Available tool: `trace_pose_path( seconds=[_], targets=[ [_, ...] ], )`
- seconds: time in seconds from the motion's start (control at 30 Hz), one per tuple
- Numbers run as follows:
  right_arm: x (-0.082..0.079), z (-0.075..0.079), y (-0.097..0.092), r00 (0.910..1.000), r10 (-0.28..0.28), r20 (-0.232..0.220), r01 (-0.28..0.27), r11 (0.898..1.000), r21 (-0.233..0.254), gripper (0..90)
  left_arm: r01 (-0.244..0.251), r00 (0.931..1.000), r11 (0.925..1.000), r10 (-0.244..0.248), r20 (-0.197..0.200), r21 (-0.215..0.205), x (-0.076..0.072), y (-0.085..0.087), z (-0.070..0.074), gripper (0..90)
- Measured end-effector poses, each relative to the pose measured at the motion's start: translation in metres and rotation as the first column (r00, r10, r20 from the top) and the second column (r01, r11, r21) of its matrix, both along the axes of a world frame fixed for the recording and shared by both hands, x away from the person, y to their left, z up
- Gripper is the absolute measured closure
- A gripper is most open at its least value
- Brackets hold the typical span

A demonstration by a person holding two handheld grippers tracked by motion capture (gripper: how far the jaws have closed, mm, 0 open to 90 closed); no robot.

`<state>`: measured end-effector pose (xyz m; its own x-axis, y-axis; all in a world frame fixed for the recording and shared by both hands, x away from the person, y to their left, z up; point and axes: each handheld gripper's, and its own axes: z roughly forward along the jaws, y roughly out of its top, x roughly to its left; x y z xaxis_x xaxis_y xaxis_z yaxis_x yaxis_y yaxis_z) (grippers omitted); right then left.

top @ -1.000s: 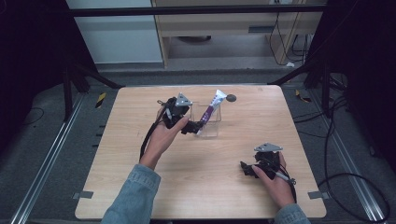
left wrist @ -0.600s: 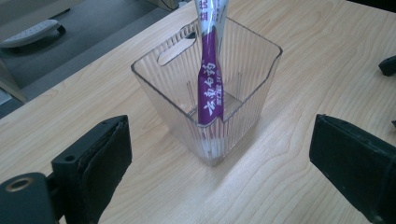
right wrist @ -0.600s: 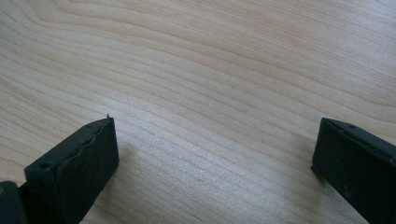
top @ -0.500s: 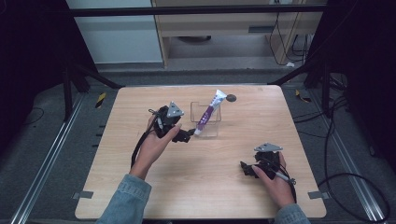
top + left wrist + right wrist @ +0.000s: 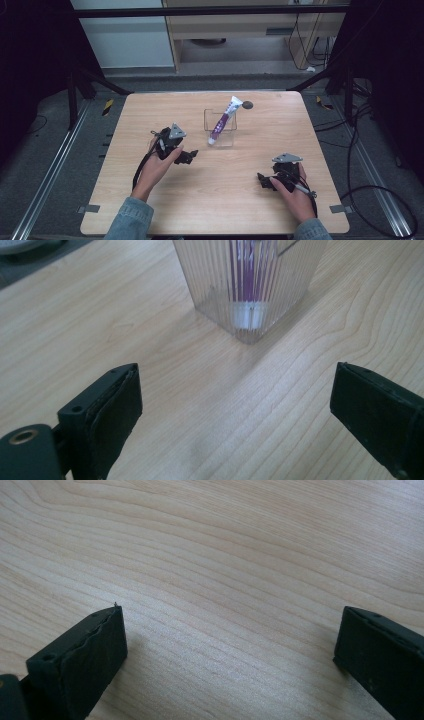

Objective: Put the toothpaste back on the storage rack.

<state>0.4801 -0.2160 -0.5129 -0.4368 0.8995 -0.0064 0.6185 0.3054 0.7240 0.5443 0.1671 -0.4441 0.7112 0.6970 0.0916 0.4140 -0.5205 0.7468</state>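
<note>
Left gripper [image 5: 192,156] sat released, jaws wide, left of centre frame; tube [image 5: 223,120] stood up and to its right, cap down, leaning in clear holder [image 5: 220,135]. Nearer than right gripper [image 5: 261,181], also released, lower right.

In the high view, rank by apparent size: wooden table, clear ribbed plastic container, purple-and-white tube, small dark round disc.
1. Wooden table
2. Clear ribbed plastic container and purple-and-white tube: look alike, too close to rank
3. Small dark round disc

A lab-like test space: a pale wooden table [image 5: 210,200] ringed by black metal frame bars [image 5: 210,11], loose black cables [image 5: 370,165] trailing across grey carpet.
</note>
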Motion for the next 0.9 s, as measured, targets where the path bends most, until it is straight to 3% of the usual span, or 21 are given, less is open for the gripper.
trace_pose_path(
  seconds=[0.33, 0.53, 0.73, 0.83, 0.9],
  targets=[
    [0.000, 0.000, 0.000, 1.0000, 0.000, 0.000, 0.000, 1.000, 0.000, 0.6, -0.041, 0.9991, 0.9991, 0.040, -0.016, -0.014, -0.008, 0.017, -0.015, 6.5],
    [0.000, 0.000, 0.000, 1.0000, 0.000, 0.000, 0.000, 1.000, 0.000, 0.6, -0.086, 0.9958, 0.9962, 0.086, -0.030, 0.013, -0.011, 0.029, -0.021, 6.5],
    [0.000, 0.000, 0.000, 1.0000, 0.000, 0.000, 0.000, 1.000, 0.000, 0.6, -0.145, 0.9881, 0.9894, 0.145, -0.051, 0.012, -0.013, 0.047, -0.028, 6.4],
    [0.000, 0.000, 0.000, 1.0000, 0.000, 0.000, 0.000, 1.000, 0.000, 0.6, -0.169, 0.9842, 0.9851, 0.170, -0.050, 0.034, -0.014, 0.056, -0.030, 6.4],
    [0.000, 0.000, 0.000, 1.0000, 0.000, 0.000, 0.000, 1.000, 0.000, 0.6, -0.192, 0.9797, 0.9812, 0.193, -0.055, 0.014, -0.015, 0.065, -0.031, 6.4]
  ],
)
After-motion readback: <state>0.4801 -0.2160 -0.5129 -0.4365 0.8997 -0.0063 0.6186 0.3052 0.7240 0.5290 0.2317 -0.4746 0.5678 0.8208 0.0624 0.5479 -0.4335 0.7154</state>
